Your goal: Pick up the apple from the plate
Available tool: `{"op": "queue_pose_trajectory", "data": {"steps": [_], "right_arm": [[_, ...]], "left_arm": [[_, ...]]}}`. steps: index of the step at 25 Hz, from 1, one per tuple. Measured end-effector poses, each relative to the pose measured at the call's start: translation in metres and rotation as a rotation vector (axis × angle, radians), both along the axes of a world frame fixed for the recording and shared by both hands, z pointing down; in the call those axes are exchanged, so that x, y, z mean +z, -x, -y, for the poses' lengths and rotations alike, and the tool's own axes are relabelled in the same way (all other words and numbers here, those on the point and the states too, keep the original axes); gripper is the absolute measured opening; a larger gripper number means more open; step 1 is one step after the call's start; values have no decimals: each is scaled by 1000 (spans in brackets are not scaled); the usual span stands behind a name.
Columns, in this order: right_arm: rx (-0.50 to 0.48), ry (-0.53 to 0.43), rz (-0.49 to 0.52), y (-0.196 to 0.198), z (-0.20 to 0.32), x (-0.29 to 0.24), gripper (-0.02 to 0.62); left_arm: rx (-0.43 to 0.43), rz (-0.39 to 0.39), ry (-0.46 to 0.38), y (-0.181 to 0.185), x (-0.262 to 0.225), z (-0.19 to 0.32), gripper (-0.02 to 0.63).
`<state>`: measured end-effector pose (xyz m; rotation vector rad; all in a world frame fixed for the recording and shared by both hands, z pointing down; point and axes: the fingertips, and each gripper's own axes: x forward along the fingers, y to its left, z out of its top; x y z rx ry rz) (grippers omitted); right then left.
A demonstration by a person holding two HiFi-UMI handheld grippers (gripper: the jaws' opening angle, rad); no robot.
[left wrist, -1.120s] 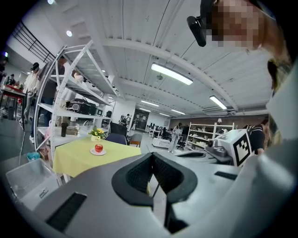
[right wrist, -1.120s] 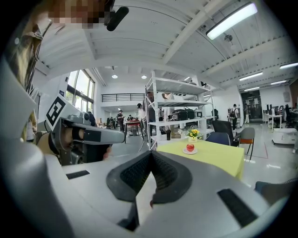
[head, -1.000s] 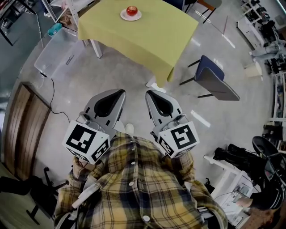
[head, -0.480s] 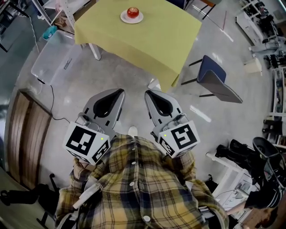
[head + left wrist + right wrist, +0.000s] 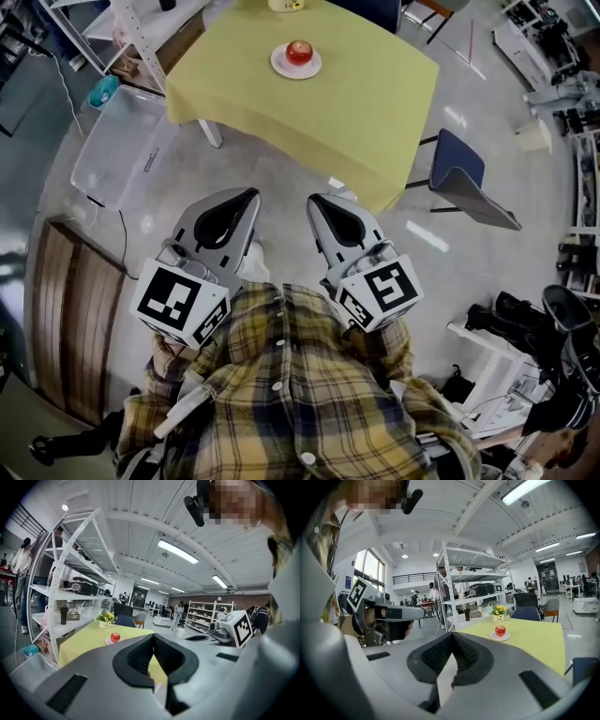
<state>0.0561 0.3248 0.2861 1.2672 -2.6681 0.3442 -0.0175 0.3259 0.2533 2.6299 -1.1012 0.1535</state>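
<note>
A red apple (image 5: 299, 51) sits on a small white plate (image 5: 296, 66) near the far side of a yellow-green table (image 5: 319, 103). Both grippers are held close to the person's chest, well short of the table. The left gripper (image 5: 247, 194) and right gripper (image 5: 318, 200) point toward the table, side by side, each shut with nothing between its pads. In the left gripper view the apple (image 5: 115, 637) shows left of the closed tips (image 5: 153, 636). In the right gripper view the apple (image 5: 500, 630) lies right of the tips (image 5: 452, 634).
A blue chair (image 5: 466, 176) stands at the table's right corner. A clear plastic bin (image 5: 120, 150) and a white shelving rack (image 5: 141, 23) are to the table's left. A flower pot (image 5: 499, 616) stands behind the plate. A wooden panel (image 5: 70, 314) lies on the floor at left.
The table with the apple has come nearer and slid lower and rightward in the head view as the person walks toward it. Both grippers stay shut in front of the chest.
</note>
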Motion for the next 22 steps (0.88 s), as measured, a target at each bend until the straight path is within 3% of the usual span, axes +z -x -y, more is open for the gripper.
{"op": "queue_pose_trajectory", "data": {"steps": [7,13,22], "right_arm": [[59,20,18,16,36,5,-3],[74,47,20,15,73,16,-3],[62,89,30,8,167,22,-3]], "left_arm": [[22,6,16,26,9,30,9],[43,15,57,28,25,64,8],[45,1,74,19,26,172,9]]}}
